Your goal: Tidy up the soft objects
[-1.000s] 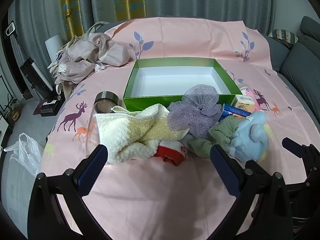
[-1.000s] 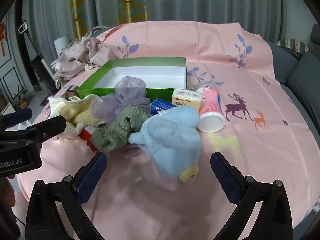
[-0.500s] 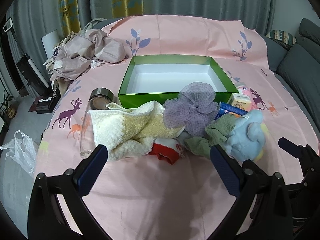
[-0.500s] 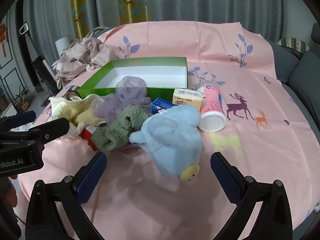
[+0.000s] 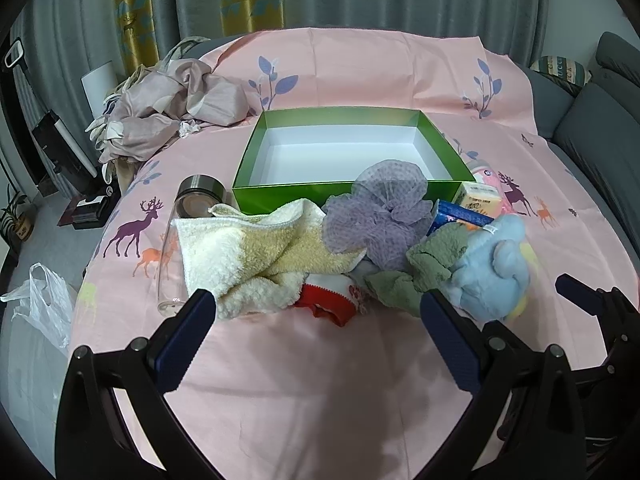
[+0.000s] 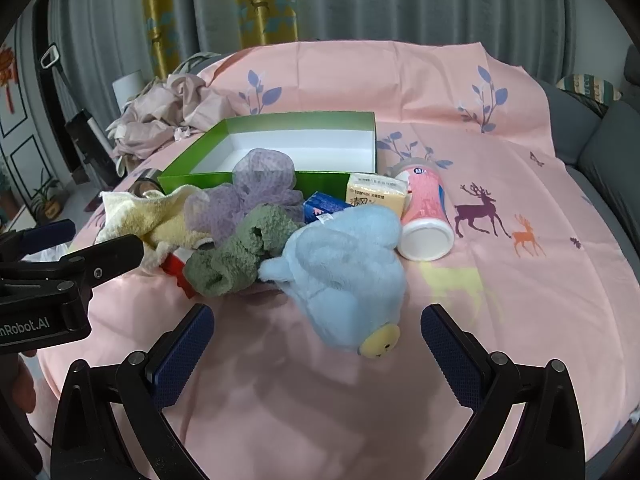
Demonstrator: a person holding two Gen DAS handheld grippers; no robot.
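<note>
Currently both claws stand spread and empty: the left claw (image 5: 318,328) short of the towel, the right claw (image 6: 318,340) short of the plush.

Soft items lie heaped near the front edge of the table, against the near wall of the empty green box (image 5: 344,194):
- Cream-and-yellow towel (image 5: 248,256): limp, light; best pinched at a raised fold.
- Purple mesh bath pouf (image 5: 380,212): springy, very light; take deep into the gathers.
- Green fuzzy sock (image 6: 236,254): floppy, likely to drag neighbours.
- Blue plush toy (image 6: 344,272): compressible, nearest the right claw; grip across the body.

Rigid items are mixed in: a glass jar (image 5: 180,240), a pink canister (image 6: 424,216) and a tissue pack (image 6: 376,196). Snagging is the probable hazard.
</note>
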